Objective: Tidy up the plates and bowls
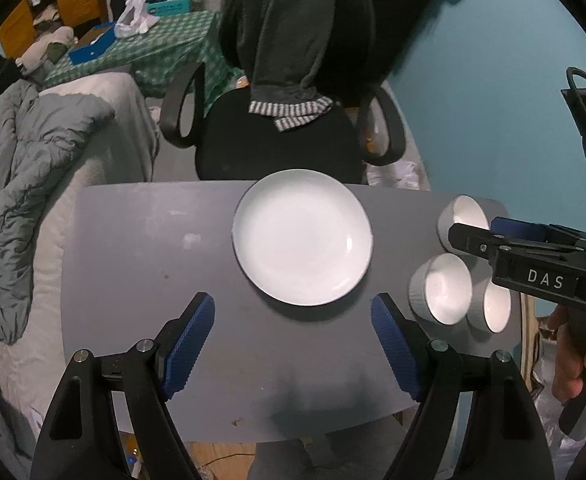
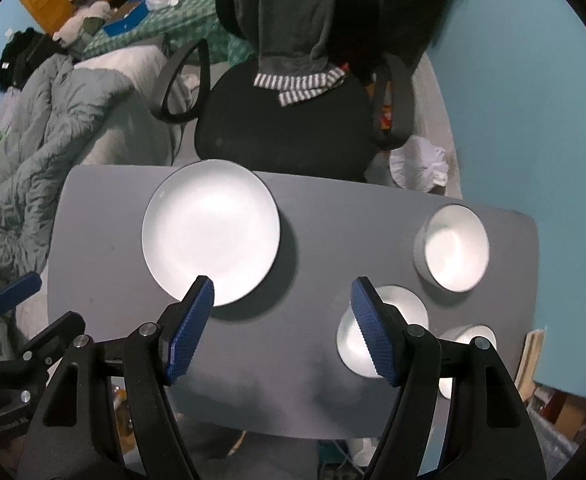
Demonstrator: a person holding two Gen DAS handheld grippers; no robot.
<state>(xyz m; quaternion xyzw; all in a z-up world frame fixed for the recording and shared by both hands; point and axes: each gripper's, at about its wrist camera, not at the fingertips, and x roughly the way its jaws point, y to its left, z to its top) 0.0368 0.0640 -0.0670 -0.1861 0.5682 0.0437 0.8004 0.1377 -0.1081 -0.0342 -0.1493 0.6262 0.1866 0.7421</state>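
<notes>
Your left gripper [image 1: 293, 344] and right gripper [image 2: 283, 328] both hang released, nothing between the pads. White plate [image 1: 303, 236] sits mid-table [image 1: 133, 280]; three bowls [image 1: 441, 288] cluster at its three o'clock, near the table's edge.

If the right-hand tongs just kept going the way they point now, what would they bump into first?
Probably the bare grey table, between the white plate and the nearest small bowl. The right tongs are open and empty; depth is uncertain.

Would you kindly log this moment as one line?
left gripper open, empty | right gripper open, empty | plate, three bowls separate on table
</notes>
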